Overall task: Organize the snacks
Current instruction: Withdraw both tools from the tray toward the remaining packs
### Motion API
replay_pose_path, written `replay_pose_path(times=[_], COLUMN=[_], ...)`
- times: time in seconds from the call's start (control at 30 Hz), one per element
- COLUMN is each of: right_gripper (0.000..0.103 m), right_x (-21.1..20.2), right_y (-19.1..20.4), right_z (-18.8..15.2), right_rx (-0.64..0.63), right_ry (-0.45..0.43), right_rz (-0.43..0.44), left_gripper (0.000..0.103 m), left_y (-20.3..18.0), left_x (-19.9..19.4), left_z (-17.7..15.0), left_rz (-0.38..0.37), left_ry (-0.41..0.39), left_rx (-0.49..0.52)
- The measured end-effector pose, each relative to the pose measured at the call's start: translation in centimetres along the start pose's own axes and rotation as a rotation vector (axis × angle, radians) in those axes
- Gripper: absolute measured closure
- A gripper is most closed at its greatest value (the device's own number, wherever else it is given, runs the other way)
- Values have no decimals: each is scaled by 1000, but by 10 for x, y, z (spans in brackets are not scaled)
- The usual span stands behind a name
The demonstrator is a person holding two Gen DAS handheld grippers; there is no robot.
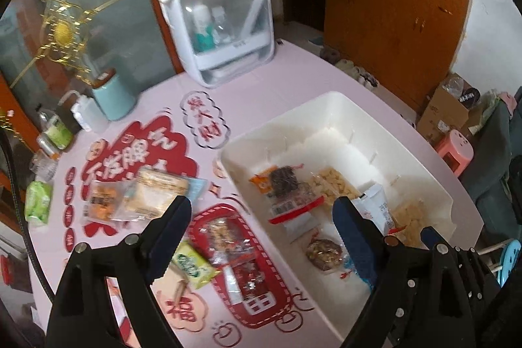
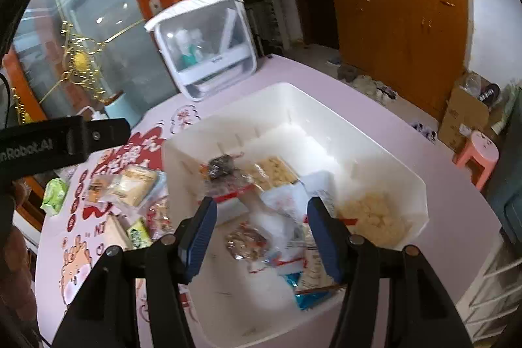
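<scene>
Several snack packets (image 1: 146,194) lie loose on the table (image 1: 287,80) beside the white bin (image 1: 329,106), which already holds others. Both the left gripper (image 1: 261,217) and the right gripper (image 2: 261,217) gape empty. The packets look light, crinkly and slippery; pinching a sealed edge seems safest, sparing crushable contents.
</scene>
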State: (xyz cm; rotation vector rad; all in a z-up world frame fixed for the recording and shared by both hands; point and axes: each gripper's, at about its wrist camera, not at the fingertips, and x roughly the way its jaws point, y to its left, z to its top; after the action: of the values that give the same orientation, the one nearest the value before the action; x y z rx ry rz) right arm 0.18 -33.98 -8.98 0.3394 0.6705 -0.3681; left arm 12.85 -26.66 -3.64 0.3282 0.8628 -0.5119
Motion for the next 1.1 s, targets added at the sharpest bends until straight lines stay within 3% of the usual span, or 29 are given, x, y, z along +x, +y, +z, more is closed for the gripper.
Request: replay_pose_path(times=[0.47, 0.73, 0.93, 1.1], right_gripper=[45, 45, 44, 44], right_x=[-38, -30, -2, 59], right_y=[72, 121, 162, 209], right_z=[58, 93, 105, 112], right_rx=[-137, -166, -194, -276], right_ry=[-144, -149, -89, 80], right_rz=[142, 164, 179, 274], left_gripper=[15, 15, 15, 14], left_y=[93, 162, 215, 276], left_x=[-102, -146, -127, -76], left_z=[-8, 6, 15, 22], left_rz=[195, 316, 338, 272], left_ry=[-104, -222, -204, -119], left_rx=[-114, -127, -106, -113])
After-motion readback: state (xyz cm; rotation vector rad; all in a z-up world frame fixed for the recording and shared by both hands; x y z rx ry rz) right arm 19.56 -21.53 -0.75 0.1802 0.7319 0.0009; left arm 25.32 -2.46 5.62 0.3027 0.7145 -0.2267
